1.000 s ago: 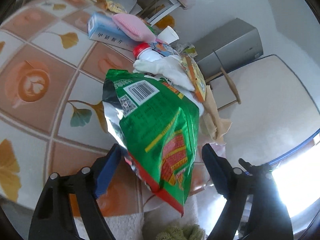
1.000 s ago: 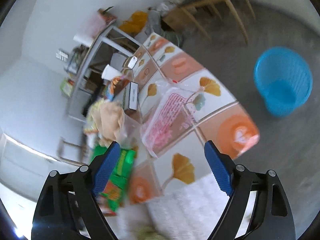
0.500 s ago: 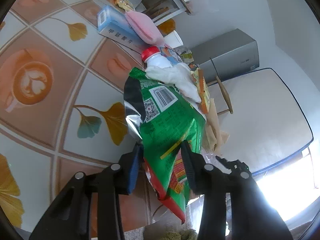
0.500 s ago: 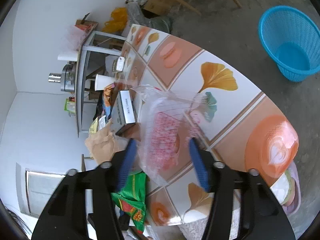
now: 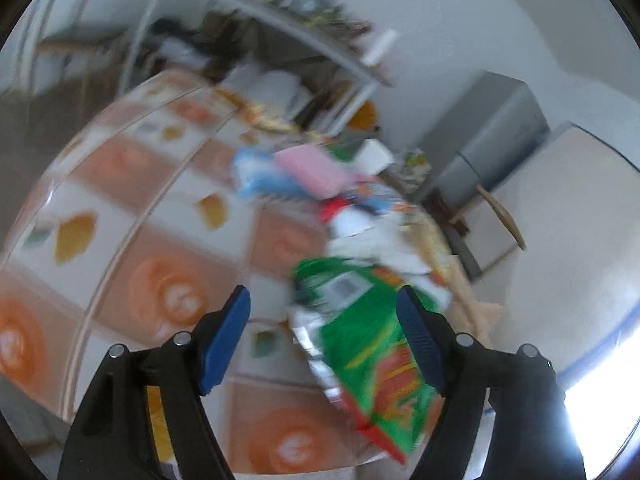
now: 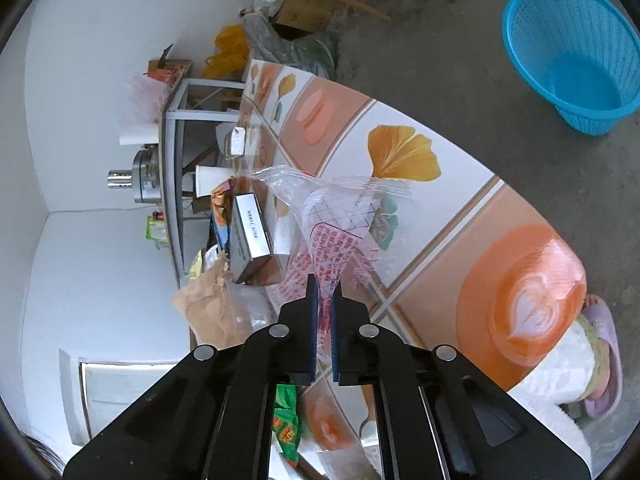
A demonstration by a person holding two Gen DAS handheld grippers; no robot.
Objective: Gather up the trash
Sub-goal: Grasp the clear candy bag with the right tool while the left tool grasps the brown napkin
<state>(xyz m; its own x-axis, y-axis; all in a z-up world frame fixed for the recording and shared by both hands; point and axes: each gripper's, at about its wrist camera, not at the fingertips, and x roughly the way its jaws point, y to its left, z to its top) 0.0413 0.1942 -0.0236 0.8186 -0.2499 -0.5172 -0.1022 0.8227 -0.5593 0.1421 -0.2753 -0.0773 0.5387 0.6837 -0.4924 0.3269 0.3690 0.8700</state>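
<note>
The left wrist view is blurred by motion. My left gripper (image 5: 324, 308) is open, its fingers wide apart. A green snack bag (image 5: 364, 344) lies on the table edge beside the right finger, not held. My right gripper (image 6: 323, 292) is shut on a clear plastic bag with pink print (image 6: 332, 224), which hangs over the table. The green snack bag also shows low in the right wrist view (image 6: 286, 428). A blue trash basket (image 6: 576, 56) stands on the floor at the upper right.
The table (image 6: 404, 196) has a tiled cloth with ginkgo leaves and latte cups. A pile of trash sits along its far side: a box (image 6: 250, 236), brown paper (image 6: 208, 308), a pink pouch (image 5: 312, 168), a red-capped bottle (image 5: 340, 216). A metal shelf (image 6: 176, 128) stands behind.
My left gripper has opened and let go of the green snack bag while swinging. My right gripper has closed on the clear pink-printed bag.
</note>
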